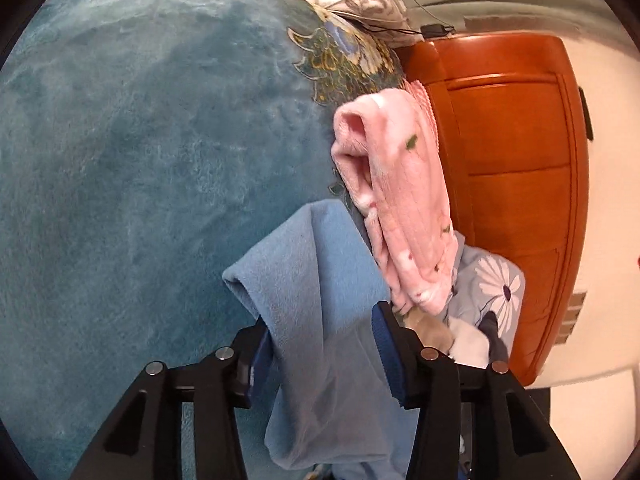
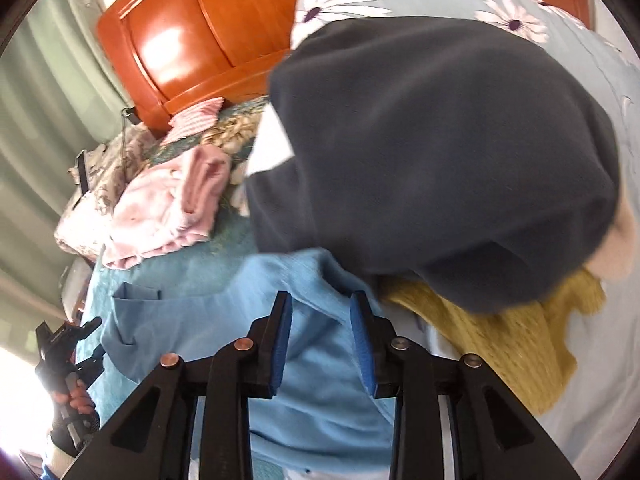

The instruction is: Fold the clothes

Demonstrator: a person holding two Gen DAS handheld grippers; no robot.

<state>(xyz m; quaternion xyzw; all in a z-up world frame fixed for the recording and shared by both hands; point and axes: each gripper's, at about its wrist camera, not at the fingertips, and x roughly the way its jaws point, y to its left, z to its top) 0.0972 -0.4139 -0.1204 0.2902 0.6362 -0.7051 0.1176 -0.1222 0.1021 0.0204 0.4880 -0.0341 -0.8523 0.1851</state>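
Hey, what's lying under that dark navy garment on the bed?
A mustard yellow knit sticks out from beneath the dark navy garment, with the daisy-print sheet below. The light blue garment lies at its edge. How far the knit extends underneath is covered.

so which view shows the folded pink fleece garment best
The left wrist view: the folded pink fleece garment sits near centre, sharp enough to show its ribbing and small floral print. In the right wrist view it lies smaller, off to the left on the teal blanket, blurred and washed out.
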